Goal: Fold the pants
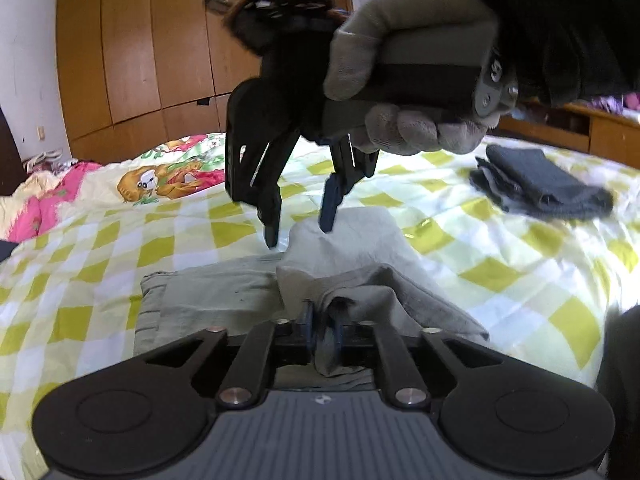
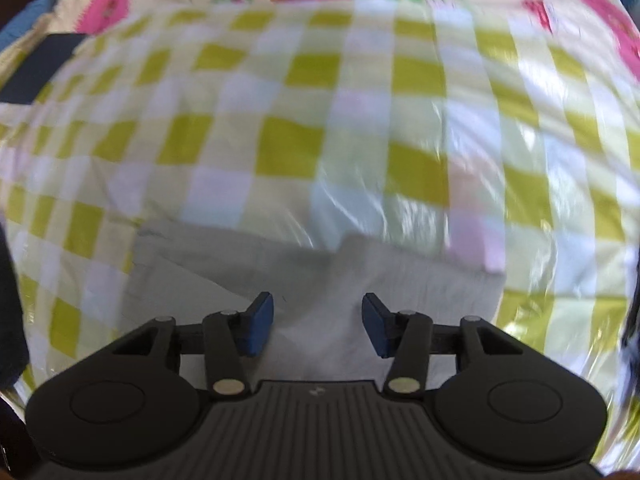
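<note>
Light grey-green pants lie partly folded on the checked bedspread. My left gripper is shut on a bunched fold of the pants and holds it slightly raised. My right gripper, held by a gloved hand, shows in the left wrist view above the far part of the pants, jaws open and empty. In the blurred right wrist view the right gripper is open just over the pants.
A folded dark grey garment lies at the right on the bed. A pink and cartoon-print quilt lies at the far left. Wooden wardrobes stand behind the bed. A dark object sits at the bed's left edge.
</note>
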Demonstrator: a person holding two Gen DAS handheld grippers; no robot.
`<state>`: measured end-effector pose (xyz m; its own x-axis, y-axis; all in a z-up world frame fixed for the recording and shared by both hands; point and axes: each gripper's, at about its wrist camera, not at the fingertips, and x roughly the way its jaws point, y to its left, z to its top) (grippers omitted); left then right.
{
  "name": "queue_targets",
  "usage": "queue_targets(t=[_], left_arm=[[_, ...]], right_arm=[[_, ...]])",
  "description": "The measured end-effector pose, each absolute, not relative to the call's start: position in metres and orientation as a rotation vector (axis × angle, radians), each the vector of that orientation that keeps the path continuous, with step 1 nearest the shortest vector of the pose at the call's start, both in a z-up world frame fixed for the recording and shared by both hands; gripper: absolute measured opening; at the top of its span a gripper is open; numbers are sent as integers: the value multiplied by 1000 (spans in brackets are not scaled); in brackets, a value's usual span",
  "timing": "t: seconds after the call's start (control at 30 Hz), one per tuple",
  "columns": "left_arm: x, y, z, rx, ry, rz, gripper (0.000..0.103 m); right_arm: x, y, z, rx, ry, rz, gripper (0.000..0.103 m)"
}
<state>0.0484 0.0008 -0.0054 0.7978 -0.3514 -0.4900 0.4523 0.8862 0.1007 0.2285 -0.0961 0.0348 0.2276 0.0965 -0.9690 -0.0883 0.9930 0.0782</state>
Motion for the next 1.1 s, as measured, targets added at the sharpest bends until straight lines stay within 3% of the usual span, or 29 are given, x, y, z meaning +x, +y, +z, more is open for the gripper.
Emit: queue_targets(t=[0.13,0.27,0.4,0.47,0.53,0.57,0.87,0.9,1.0,1.1], left_arm=[[51,-4,-14,278,492,-403,58],[55,-3,-19,298,487,-389,61],[60,-3,-26,326,505,-375,61],[62,2,-24,290,505,-381,56],[64,6,-20,245,512,-388,27],[66,8,-19,230,522,-385,24],[73,11,-19,154,585,-376,23],[75,11,-20,154,599,-369,23],[77,10,-22,151,639,-363,23],[80,14,-20,102,671,-360,18]], right_arm=[[215,-90,31,-42,1362,131,51],[227,-99,42,-53,1291,114,51],[246,-112,50,-87,1286,227,67],[252,-117,52,-181,1229,273,69],[264,-127,49,-230,1223,322,69],[269,-135,46,-208,1232,355,69],[280,-164,14,-136,1269,706,69],[280,-167,13,-129,1251,717,66],[281,-173,13,-31,1226,767,6],[273,-166,10,-53,1235,775,5]])
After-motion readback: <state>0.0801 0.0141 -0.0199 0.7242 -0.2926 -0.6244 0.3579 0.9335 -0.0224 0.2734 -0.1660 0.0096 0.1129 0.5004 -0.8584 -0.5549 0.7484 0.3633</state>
